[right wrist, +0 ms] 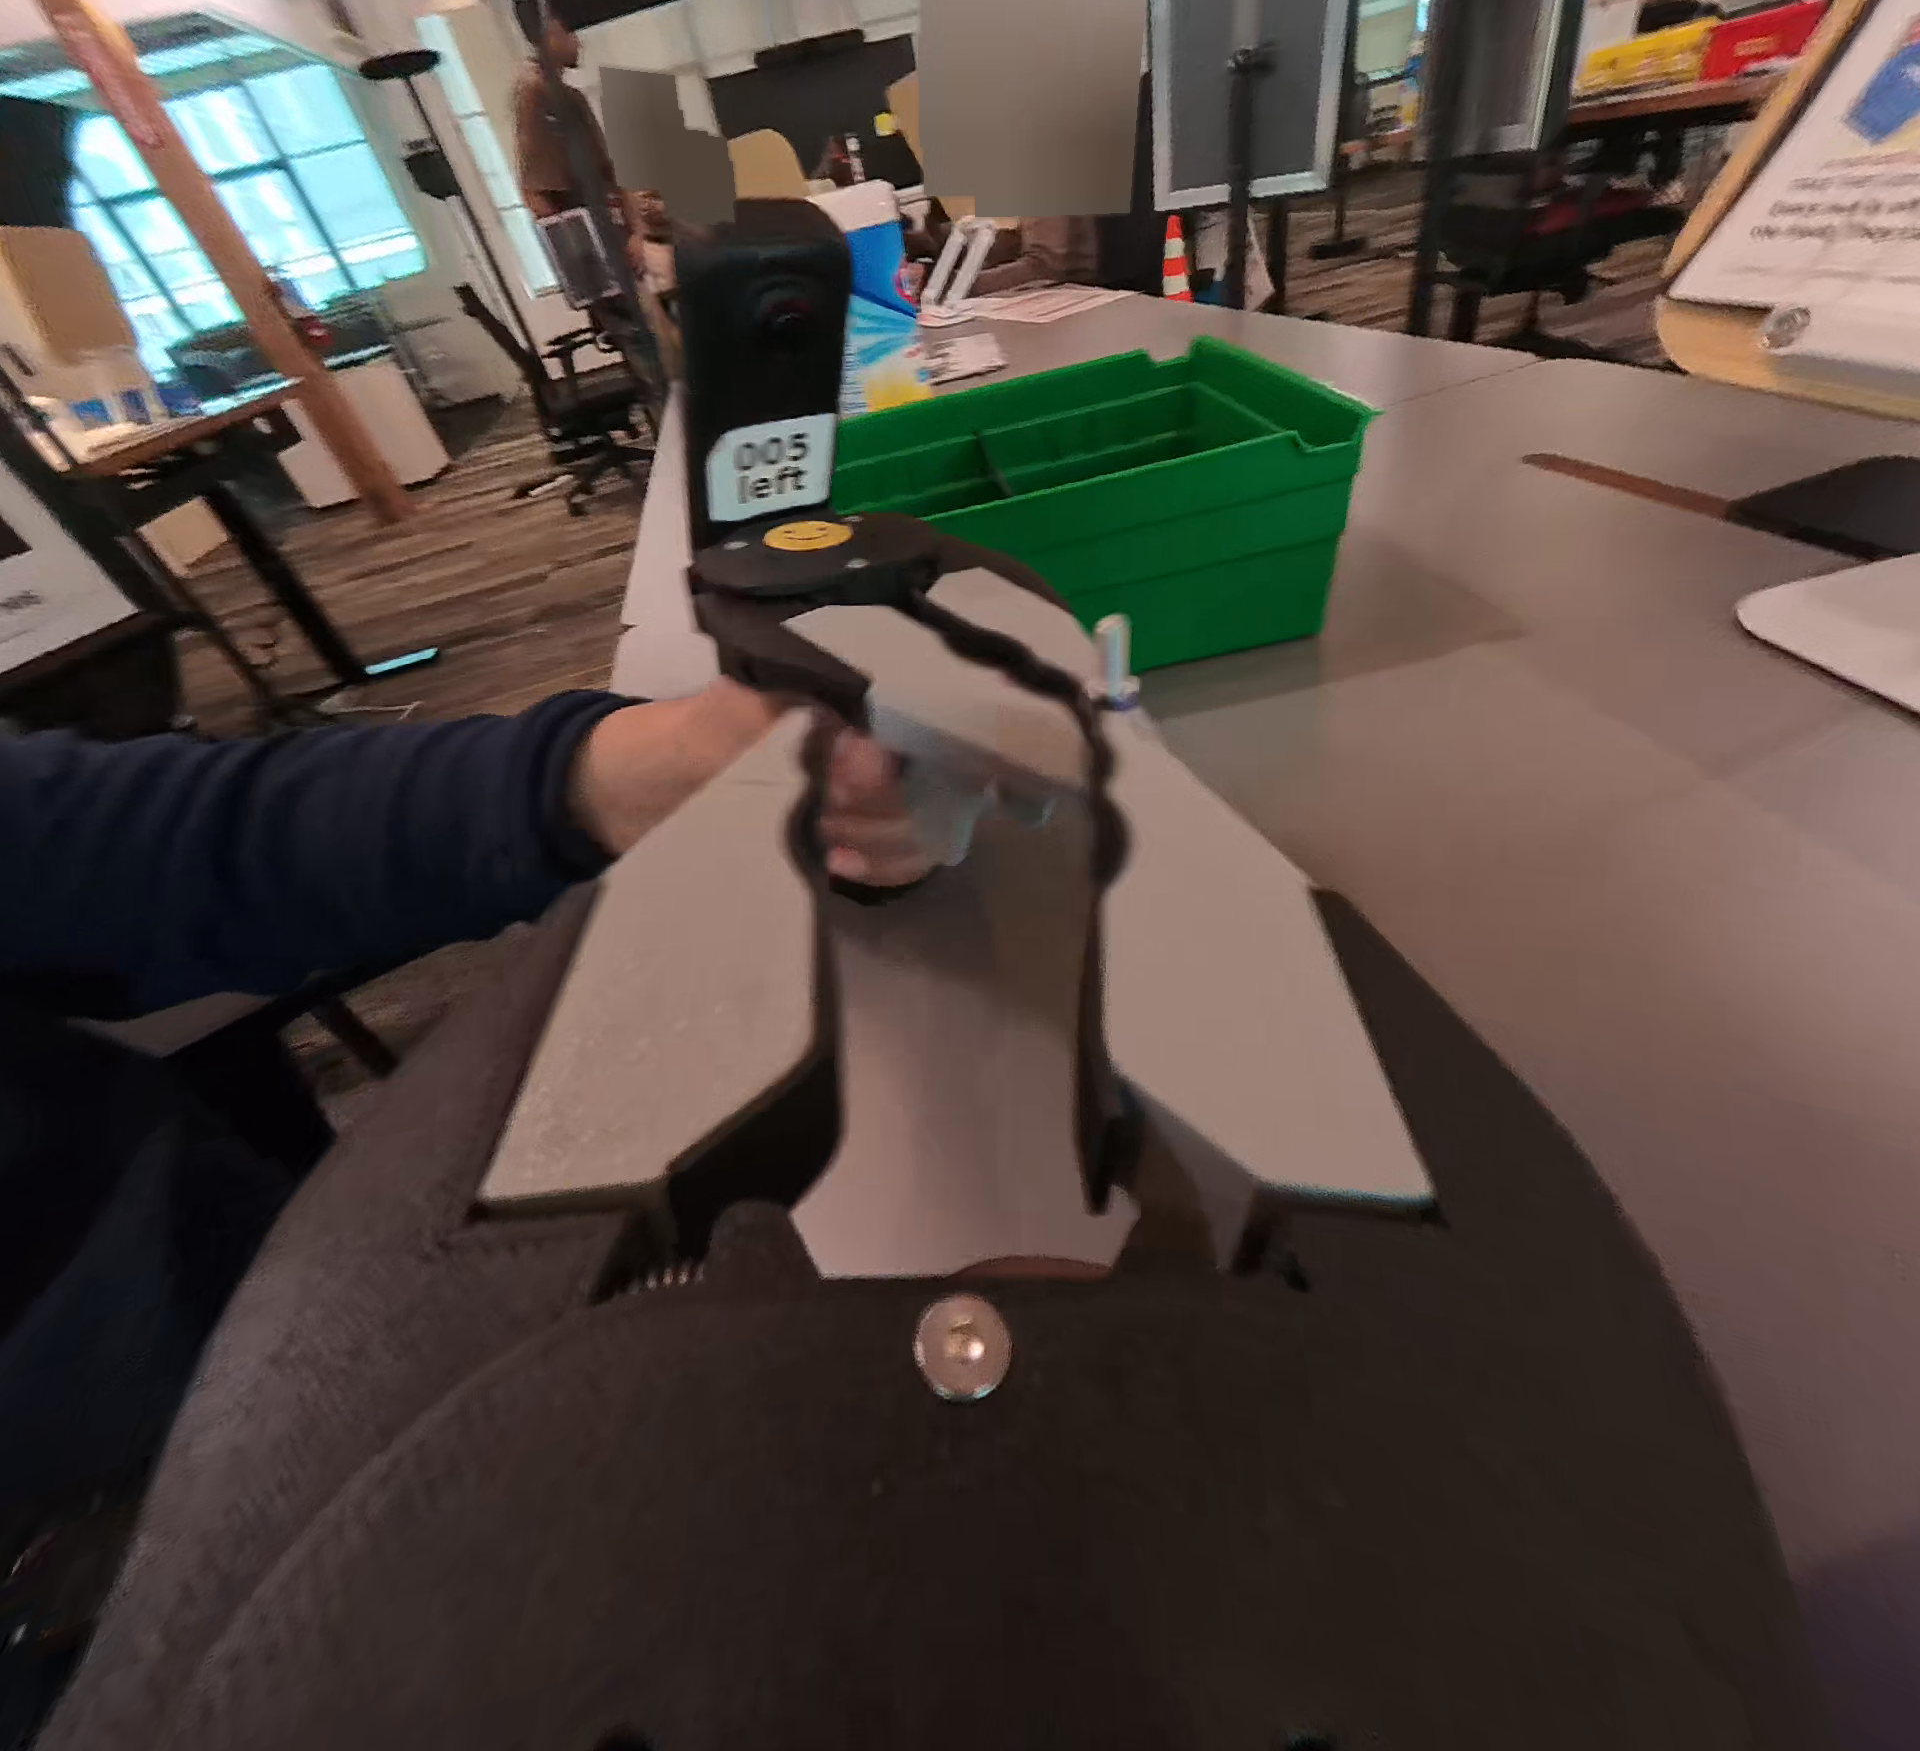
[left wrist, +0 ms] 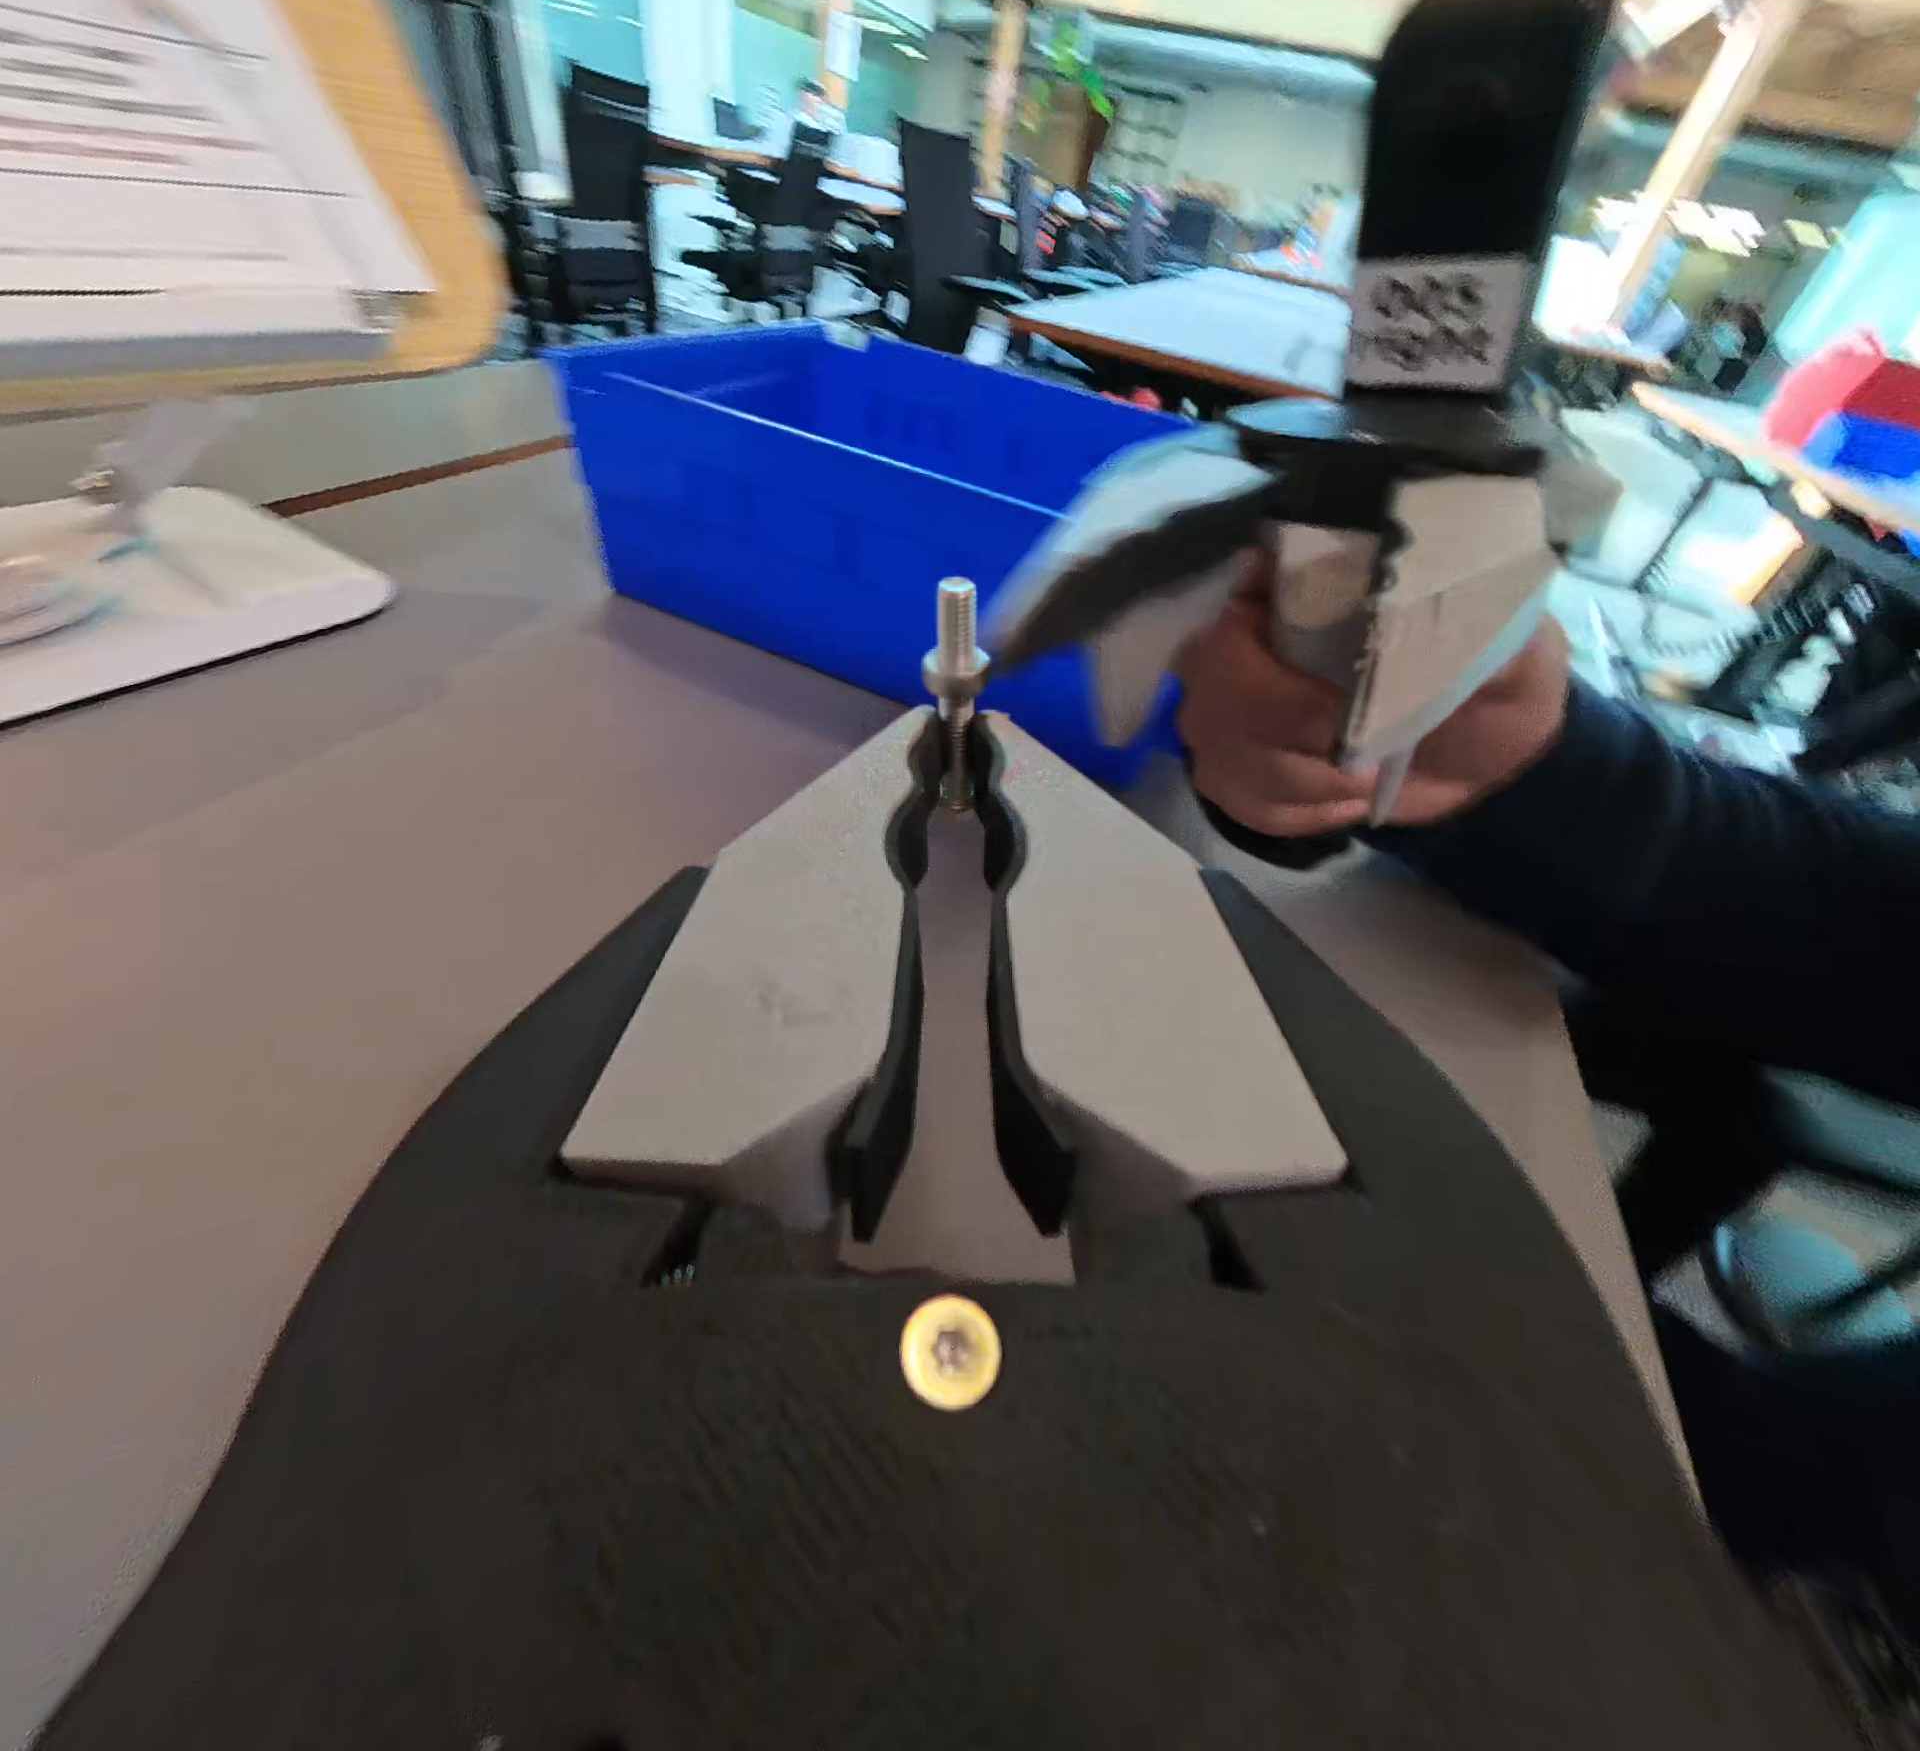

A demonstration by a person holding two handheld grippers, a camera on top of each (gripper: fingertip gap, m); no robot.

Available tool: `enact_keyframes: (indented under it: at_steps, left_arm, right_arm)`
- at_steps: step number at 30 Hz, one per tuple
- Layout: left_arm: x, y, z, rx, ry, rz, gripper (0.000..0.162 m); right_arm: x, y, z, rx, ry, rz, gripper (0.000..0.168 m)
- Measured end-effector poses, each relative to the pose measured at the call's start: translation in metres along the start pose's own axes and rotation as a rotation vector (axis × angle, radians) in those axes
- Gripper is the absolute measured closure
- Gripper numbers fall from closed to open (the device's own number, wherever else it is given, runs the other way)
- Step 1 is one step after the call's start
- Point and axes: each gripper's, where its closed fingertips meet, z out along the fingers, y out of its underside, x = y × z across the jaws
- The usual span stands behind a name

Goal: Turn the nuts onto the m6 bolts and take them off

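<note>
Left wrist view
Bin: blue bin (left wrist: 831,496) on table (left wrist: 260,922), contents not visible.
Bolt: bolt (left wrist: 957,662) upright, long axis vertical, threaded end up, nut (left wrist: 956,662) partway down shank.
Left gripper (left wrist: 957,766): narrow, clamped on bolt's lower end.
Right gripper (left wrist: 1049,652): just right of bolt, blurred.

Right wrist view
Bin: green bin (right wrist: 1122,496), dividers, looks empty.
Right gripper (right wrist: 956,766): fingers wide, holding nothing.
Bolt: upright past right fingertip.
Room: table edge left, bare surface right.

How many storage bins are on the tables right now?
2. A blue bin sits behind the bolt in the left wrist view; a green bin sits beyond it in the right wrist view.
</note>
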Motion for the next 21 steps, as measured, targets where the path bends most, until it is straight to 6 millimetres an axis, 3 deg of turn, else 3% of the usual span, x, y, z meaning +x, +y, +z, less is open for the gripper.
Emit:
enact_keyframes:
  at_steps: [1,3,5,7,8,12,16,19,21]
  left_arm:
    - [-0.01,-0.004,-0.004,0.028,-0.035,-0.039,0.16]
    - [-0.015,-0.004,-0.008,0.035,-0.027,-0.062,0.159]
    - [-0.009,-0.001,-0.006,0.019,-0.017,-0.026,0.159]
    - [0.003,0.003,0.0,-0.007,0.029,-0.003,0.16]
    - [0.009,0.003,0.002,-0.009,0.049,0.012,0.16]
    - [0.028,0.009,0.008,-0.031,0.117,0.072,0.159]
    - [0.028,0.009,0.01,-0.018,0.114,0.057,0.158]
    - [0.024,0.007,0.01,-0.006,0.096,0.033,0.128]
    - [0.024,0.006,0.01,0.004,0.093,0.036,0.117]
  right_arm:
    - [-0.006,-0.005,-0.003,0.031,-0.041,0.004,0.14]
    - [-0.006,-0.015,-0.007,0.09,-0.052,0.039,0.131]
    - [0.001,-0.011,-0.003,0.068,-0.011,0.044,0.119]
    - [0.007,-0.004,0.001,0.028,0.046,0.019,0.119]
    - [0.011,-0.001,0.002,0.015,0.075,0.004,0.123]
    - [0.015,0.005,0.003,-0.017,0.111,-0.006,0.165]
    - [0.02,0.003,-0.001,-0.031,0.186,-0.074,0.167]
    - [0.016,-0.012,-0.008,0.036,0.209,-0.11,0.167]
    - [0.012,-0.021,-0.015,0.064,0.201,-0.093,0.167]
